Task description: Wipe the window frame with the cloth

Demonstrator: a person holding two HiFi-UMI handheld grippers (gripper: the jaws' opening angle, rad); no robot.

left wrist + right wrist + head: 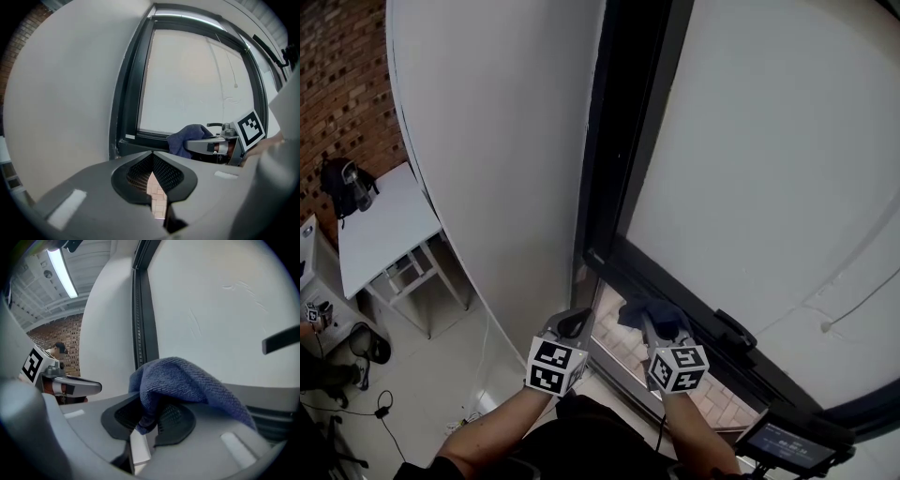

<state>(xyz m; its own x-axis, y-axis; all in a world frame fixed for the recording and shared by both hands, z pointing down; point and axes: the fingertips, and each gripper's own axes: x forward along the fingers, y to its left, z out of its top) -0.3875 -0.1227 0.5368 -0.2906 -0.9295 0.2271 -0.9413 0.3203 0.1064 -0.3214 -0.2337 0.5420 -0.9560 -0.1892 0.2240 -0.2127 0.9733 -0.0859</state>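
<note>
Gripping blue cloth [637, 307] in the clenched right gripper [651, 317], at 6 o'clock by the black window frame [602, 169], at its lower corner. Left gripper [573, 324] at 7 o'clock: pinched together, empty. Likely best: press cloth flat, drag along bottom rail [680, 283] toward 4 o'clock, grip firm.

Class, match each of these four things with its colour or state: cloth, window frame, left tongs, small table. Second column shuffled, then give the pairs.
1. cloth
2. window frame
3. left tongs
4. small table

a. black
b. white
c. shut, holding nothing
d. blue, clamped in the right tongs

Pairs: 1-d, 2-a, 3-c, 4-b
</note>
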